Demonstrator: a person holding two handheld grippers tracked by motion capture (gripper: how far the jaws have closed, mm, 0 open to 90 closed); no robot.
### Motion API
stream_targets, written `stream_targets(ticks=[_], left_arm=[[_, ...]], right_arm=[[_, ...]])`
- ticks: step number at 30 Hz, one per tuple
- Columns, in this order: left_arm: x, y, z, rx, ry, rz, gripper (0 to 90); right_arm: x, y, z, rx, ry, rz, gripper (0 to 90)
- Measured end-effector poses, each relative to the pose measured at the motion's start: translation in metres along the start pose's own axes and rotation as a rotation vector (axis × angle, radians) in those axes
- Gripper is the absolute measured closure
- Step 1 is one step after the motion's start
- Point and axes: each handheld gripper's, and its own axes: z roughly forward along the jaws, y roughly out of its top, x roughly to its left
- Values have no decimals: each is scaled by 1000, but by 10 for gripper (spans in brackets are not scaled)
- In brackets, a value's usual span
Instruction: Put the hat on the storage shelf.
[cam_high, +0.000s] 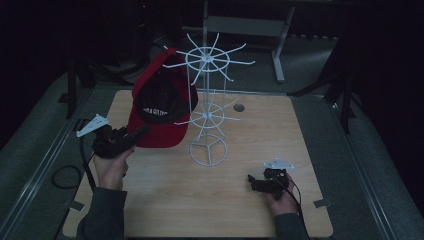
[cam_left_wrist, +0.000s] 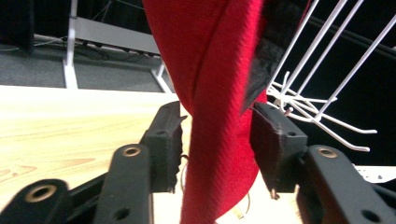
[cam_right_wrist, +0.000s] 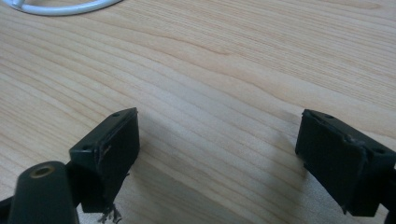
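So I've got the red cap (cam_high: 159, 112) hanging off the white wire rack (cam_high: 208, 107), which stands roughly mid-surface on the wooden surface (cam_high: 210, 200). The cap's up on the rack's left side, hooked on one of the upper prongs afaict, with the black inside facing the high cam and the red brim pointing down-left, twd my left hand.

Left gripper (cam_high: 131, 138) is right at the brim's lower edge in the high view. In the left gripper view the red fabric (cam_left_wrist: 219, 112) drops straight down btw my two jaws. Jaws are part open w/ the brim in the gap; the right pad looks like it's touching the fabric, the left pad sits just beside it w/ a thin sliver showing. So bracketing it, not clamped down tight. White prongs of the rack (cam_left_wrist: 317, 93) are off to the right behind it.

Right gripper (cam_high: 256, 183) is down near the front right of the surface, well apart from the rack & cap. In the right gripper view its jaws are wide open w/ nothing btw them, just bare wood grain (cam_right_wrist: 219, 84), and a bit of the rack's base ring (cam_right_wrist: 60, 7) at the top left corner.
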Motion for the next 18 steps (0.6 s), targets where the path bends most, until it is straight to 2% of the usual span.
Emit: stream_targets(ticks=[4,9,18], left_arm=[[1,-1,0,0,23,-5,449],[3,-2,-1,4,25,-4,449],[5,-1,-5,3,63,14,423]], right_arm=[[0,0,0,1,1,1,134],[0,0,0,1,0,1,134],[0,0,0,2,1,2,134]])
